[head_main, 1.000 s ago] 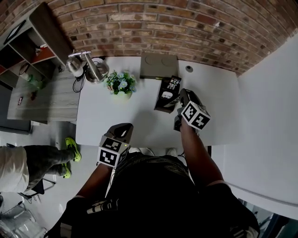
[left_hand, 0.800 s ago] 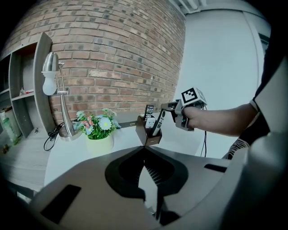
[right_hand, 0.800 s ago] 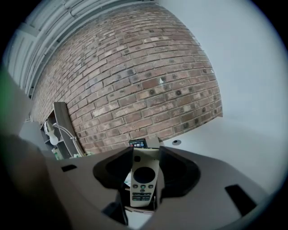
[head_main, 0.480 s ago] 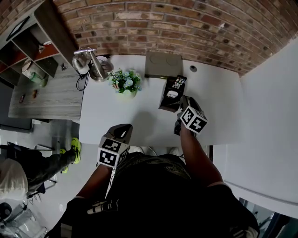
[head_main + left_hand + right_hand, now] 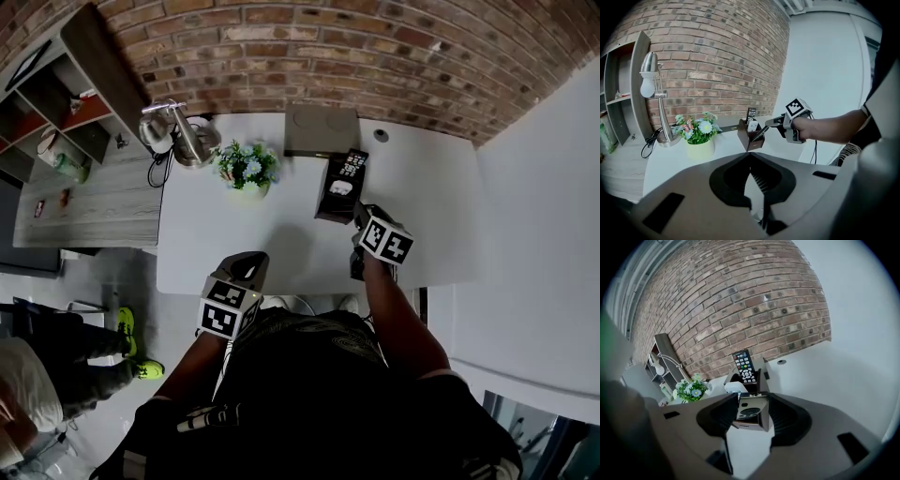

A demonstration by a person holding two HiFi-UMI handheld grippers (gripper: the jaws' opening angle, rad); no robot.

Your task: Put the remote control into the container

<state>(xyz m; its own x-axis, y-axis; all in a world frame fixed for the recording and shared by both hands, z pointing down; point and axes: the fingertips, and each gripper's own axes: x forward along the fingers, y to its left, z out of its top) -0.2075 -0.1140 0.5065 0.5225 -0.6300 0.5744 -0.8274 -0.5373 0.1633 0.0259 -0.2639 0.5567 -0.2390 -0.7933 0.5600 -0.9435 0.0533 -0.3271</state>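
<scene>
the black remote control stands upright in the far compartment of the dark brown container, its button face showing above the rim, with a small white thing tucked into the compartment in front of it. the container sits towards the back of the white table, just in front of a flat grey box that lies against the brick wall. the right gripper points down at the container's near end. from its own view its jaws stand wide apart, and the container's front face, greyish with a ring mark on it, fills the gap between them. i can't tell whether the pads touch its sides, and i see nothing else in that grip. the left gripper hangs at the table's near edge, well apart from the container, its jaws drawn together at the tips with nothing between them. a potted plant with pale blue flowers stands to the left of the container, and a chrome desk lamp stands at the table's far left corner
</scene>
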